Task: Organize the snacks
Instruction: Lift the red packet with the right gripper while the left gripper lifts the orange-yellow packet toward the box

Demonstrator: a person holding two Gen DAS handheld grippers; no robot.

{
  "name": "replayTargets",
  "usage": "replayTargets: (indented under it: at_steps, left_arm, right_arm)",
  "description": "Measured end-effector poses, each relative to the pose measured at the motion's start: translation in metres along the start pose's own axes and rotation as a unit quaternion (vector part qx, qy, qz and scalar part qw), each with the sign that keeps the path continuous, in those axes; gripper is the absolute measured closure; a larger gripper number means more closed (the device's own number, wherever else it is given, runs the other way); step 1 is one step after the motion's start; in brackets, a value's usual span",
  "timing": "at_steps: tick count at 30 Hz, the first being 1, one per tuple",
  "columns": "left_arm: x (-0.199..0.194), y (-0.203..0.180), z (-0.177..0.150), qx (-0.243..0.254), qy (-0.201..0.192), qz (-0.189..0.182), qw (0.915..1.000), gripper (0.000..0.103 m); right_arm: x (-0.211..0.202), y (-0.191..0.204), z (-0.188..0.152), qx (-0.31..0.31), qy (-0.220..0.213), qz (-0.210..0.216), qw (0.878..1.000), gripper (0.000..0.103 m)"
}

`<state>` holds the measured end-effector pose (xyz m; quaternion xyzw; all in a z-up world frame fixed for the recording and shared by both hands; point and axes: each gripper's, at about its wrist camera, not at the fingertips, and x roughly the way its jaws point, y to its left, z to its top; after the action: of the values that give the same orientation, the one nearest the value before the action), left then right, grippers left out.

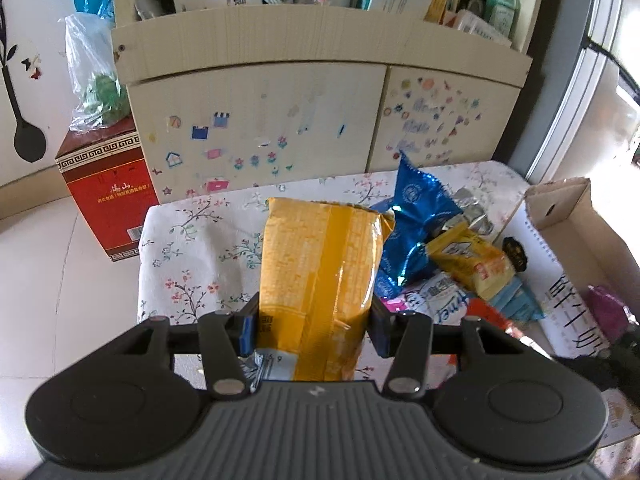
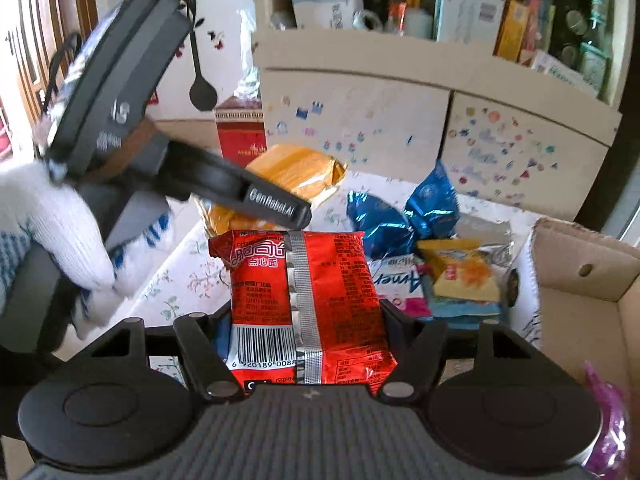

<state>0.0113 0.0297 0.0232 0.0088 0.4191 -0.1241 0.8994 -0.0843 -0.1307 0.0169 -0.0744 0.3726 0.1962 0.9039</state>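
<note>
Biggest thing here is the counter with its flowery cloth, and a cardboard box sitting open at its right edge, which I'd guess is where the snacks end up. Between them there's a loose heap of packets, including a crinkly blue bag. The left tool is pinching a tall yellow snack bag near its bottom end, so the bag stands up clear of the counter, away from the camera. The right tool has a red noodle packet clamped across its lower half, barcode end nearest the camera. Both look light, puffy and slippery, and what's inside probably crushes easily, so I'd hold across the flat body, like both are now, without squeezing hard.
</note>
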Motion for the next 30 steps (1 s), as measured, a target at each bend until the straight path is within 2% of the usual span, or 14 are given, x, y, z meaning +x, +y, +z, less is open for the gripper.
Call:
replayTargets:
  at_steps: [6, 15, 21, 30]
  left_arm:
    - [-0.011, -0.009, -0.001, 0.000, -0.011, -0.003, 0.9999, 0.052]
    - [-0.024, -0.021, 0.007, -0.008, -0.043, -0.009, 0.9990, 0.052]
    - [-0.026, -0.028, 0.015, -0.031, -0.055, -0.030, 0.9976, 0.052]
    - [-0.029, -0.044, 0.021, -0.031, -0.070, -0.042, 0.9962, 0.052]
  right_arm:
    - [-0.022, -0.007, -0.001, -0.008, -0.006, -0.001, 1.000, 0.028]
    - [-0.034, -0.021, 0.000, 0.033, -0.030, -0.003, 0.999, 0.028]
    - [-0.048, -0.033, 0.001, 0.058, -0.050, -0.009, 0.997, 0.028]
    - [-0.065, -0.051, -0.004, 0.091, -0.071, -0.036, 0.993, 0.028]
